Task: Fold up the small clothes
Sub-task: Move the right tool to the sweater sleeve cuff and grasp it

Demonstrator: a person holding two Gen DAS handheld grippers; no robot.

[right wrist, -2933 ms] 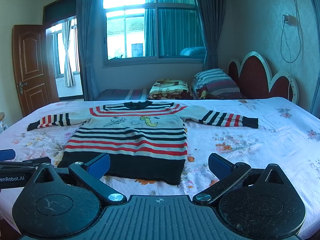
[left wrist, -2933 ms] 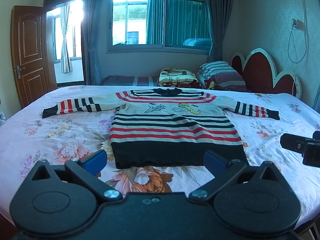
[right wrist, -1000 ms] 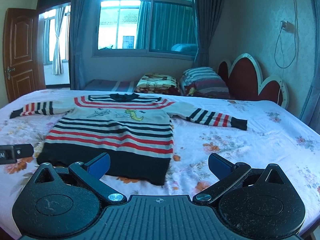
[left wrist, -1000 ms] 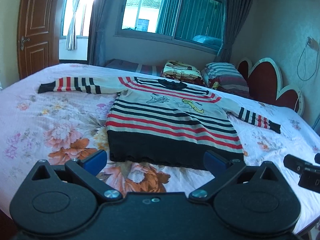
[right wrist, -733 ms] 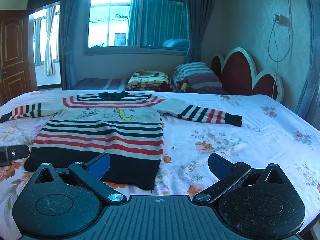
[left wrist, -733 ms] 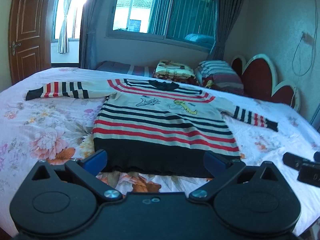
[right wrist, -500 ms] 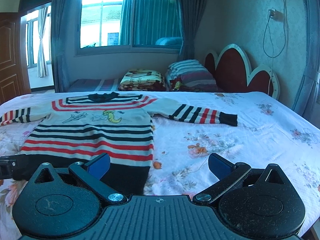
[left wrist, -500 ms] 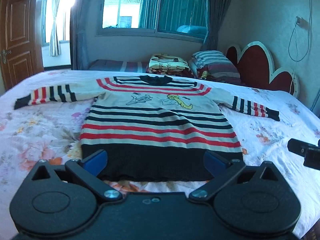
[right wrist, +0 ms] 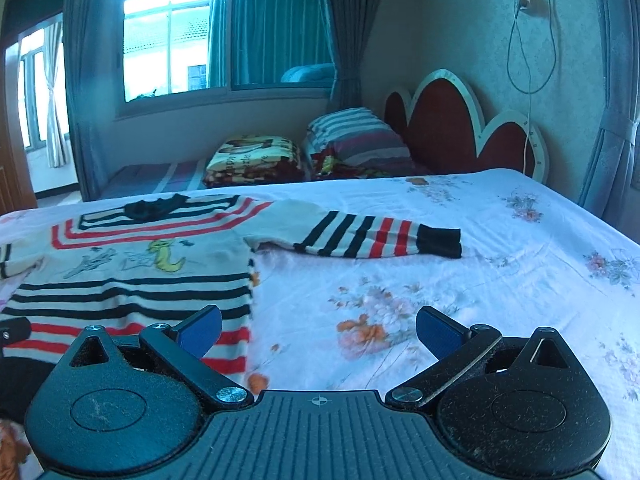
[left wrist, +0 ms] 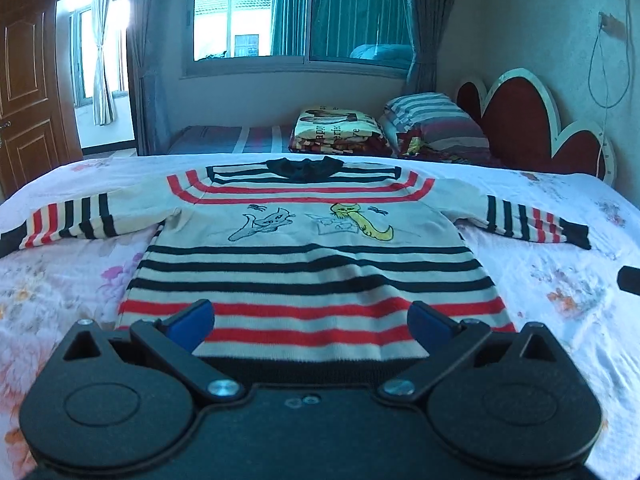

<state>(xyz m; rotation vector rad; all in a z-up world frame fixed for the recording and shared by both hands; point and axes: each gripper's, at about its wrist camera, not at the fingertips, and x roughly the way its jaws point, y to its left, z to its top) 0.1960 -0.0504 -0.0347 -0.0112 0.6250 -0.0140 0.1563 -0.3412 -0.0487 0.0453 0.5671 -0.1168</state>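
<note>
A small cream sweater (left wrist: 312,256) with black and red stripes, cartoon pictures and a black collar lies flat, front up, on the floral bed sheet (left wrist: 52,292), sleeves spread out. My left gripper (left wrist: 310,322) is open and empty, low over the sweater's black hem. My right gripper (right wrist: 318,330) is open and empty, over the sheet just right of the sweater's body (right wrist: 132,280). The right sleeve (right wrist: 376,236) lies ahead of it.
The floral sheet (right wrist: 500,280) stretches right to the bed edge. A red scalloped headboard (right wrist: 448,128), a striped pillow (right wrist: 360,140) and a folded blanket (right wrist: 256,158) stand at the back. A door (left wrist: 24,92) is at the left.
Both grippers have moved forward and lower toward the bed. The left one now sits over the sweater's hem; the right one has shifted right, toward the right sleeve. The sweater has not moved.
</note>
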